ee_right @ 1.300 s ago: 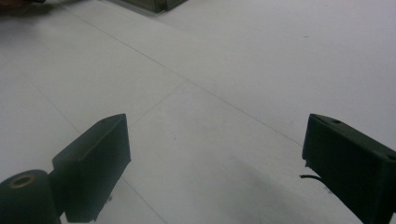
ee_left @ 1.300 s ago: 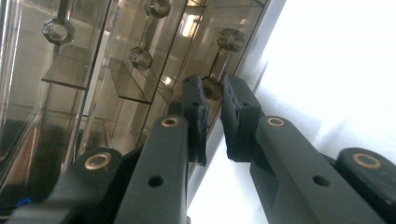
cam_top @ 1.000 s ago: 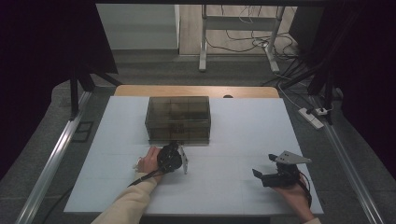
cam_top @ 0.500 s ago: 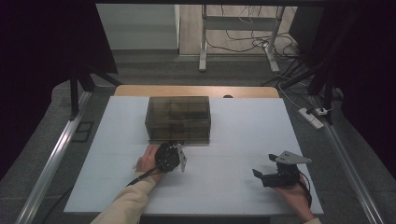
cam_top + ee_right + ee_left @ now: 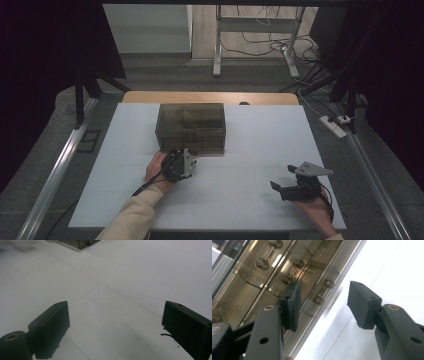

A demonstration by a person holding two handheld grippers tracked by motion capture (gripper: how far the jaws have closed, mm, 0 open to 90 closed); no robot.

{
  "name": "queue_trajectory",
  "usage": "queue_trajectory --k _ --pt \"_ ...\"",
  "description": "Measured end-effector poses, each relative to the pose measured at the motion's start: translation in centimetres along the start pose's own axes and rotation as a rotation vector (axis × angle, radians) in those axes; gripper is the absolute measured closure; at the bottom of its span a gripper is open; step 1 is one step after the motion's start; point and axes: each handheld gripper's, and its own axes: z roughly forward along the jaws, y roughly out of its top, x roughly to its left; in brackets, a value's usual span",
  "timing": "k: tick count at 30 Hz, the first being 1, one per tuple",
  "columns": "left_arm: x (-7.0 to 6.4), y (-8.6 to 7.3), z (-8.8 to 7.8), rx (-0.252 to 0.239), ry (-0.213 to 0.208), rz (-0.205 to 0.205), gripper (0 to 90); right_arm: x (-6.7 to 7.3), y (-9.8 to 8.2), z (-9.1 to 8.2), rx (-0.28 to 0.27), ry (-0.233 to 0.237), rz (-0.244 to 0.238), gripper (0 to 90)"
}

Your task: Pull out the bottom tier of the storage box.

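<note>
at 5 o'clock on the white table, the right gripper rests wide and empty. at 7 o'clock the left gripper, jaws just opening with nothing between them, hangs at the near edge of the smoky clear box at 12. best to back off squarely without nudging it. its compartments hold small dumbbell-shaped pieces.
</note>
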Motion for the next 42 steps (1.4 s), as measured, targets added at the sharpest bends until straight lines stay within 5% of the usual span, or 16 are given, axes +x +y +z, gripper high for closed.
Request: queue_trajectory --k 10,24,42 --pt "1.7 -0.1 -0.7 -0.057 -0.111 -0.073 40.1 0.0 0.0 0.0 -0.003 -0.002 0.0 7.4" --pt "3.3 -0.2 -0.8 -0.082 -0.184 -0.125 37.4 -0.1 0.0 -0.1 -0.014 0.012 -0.004 7.4" --pt "4.4 0.0 -0.4 -0.073 -0.249 -0.136 35.4 -0.2 0.0 0.0 -0.013 0.015 -0.005 7.4"
